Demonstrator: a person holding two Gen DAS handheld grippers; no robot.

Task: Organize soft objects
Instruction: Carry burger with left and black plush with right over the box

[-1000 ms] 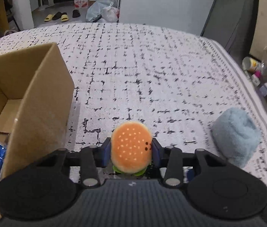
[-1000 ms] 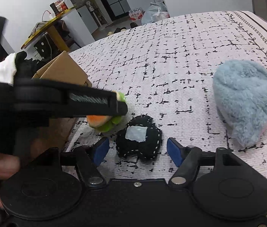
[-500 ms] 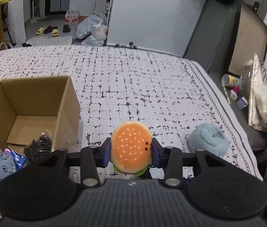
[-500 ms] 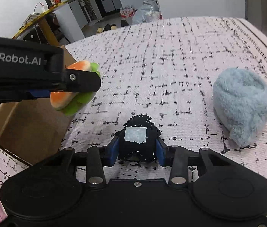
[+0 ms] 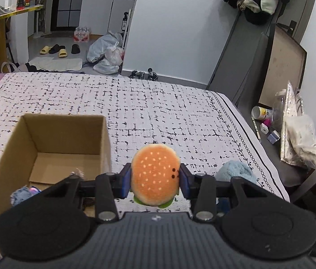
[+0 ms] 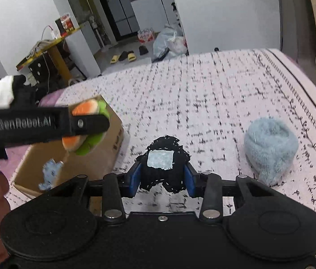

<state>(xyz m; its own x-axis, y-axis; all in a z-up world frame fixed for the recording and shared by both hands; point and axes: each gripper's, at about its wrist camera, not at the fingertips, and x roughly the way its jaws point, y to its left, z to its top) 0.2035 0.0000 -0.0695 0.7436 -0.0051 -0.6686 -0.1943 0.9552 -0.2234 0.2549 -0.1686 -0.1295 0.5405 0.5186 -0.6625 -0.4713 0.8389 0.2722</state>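
My left gripper is shut on an orange plush burger and holds it in the air, to the right of an open cardboard box on the bed. The burger and the left gripper also show in the right wrist view, above the box. My right gripper is shut on a black plush with a pale patch, lifted off the bed. A fluffy light-blue soft toy lies on the bed to the right; it also shows in the left wrist view.
The box holds a blue plush and other small soft items. The bed has a white cover with black dashes. A dark side surface right of the bed carries a cup, small items and bags. Shoes and bags lie on the floor beyond.
Both grippers have risen. The right gripper closed on the black plush and lifted it off the bed. The left gripper carried the burger higher, so the box interior shows.
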